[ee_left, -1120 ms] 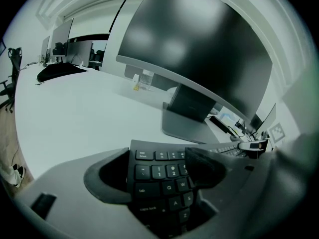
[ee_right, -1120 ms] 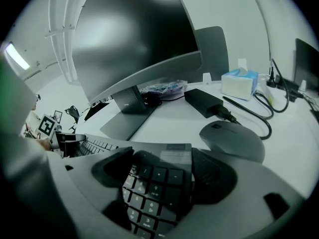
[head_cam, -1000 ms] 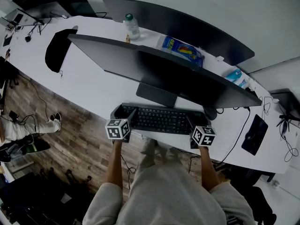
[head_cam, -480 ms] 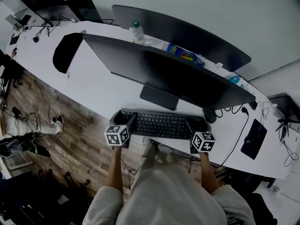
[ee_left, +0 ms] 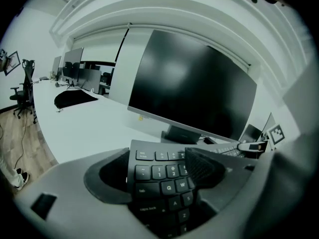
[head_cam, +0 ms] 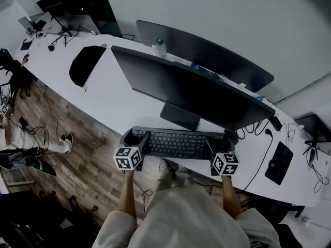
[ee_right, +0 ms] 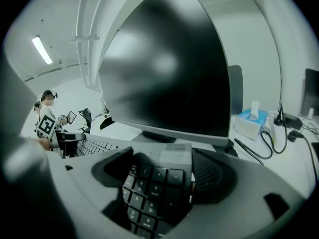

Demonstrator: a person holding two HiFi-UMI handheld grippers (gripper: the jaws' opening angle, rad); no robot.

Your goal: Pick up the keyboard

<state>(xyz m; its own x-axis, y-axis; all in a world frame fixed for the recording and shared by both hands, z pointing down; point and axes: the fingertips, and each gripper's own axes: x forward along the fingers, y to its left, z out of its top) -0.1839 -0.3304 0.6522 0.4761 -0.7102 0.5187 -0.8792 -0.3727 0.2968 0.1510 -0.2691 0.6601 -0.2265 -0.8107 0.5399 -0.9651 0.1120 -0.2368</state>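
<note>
The black keyboard [head_cam: 178,143] hangs level in front of the monitor's foot, held at both ends over the white desk's [head_cam: 119,102] near edge. My left gripper [head_cam: 135,141] is shut on its left end; in the left gripper view the keys [ee_left: 162,176] fill the gap between the two dark pads [ee_left: 204,166]. My right gripper [head_cam: 220,144] is shut on the right end, where the number keys [ee_right: 157,183] sit between its pads [ee_right: 214,176]. Each gripper's marker cube faces the head camera.
A wide dark monitor [head_cam: 191,94] on a flat foot [head_cam: 180,117] stands just behind the keyboard, with a second monitor [head_cam: 207,53] and a bottle [head_cam: 159,46] further back. Black mouse pads [head_cam: 85,65] lie left and right [head_cam: 279,161]. A tissue box [ee_right: 251,121] and cables [ee_right: 276,133] are at the right.
Both grippers have risen together with the keyboard between them, so it now hangs higher above the desk edge. The grip at each end is unchanged.
</note>
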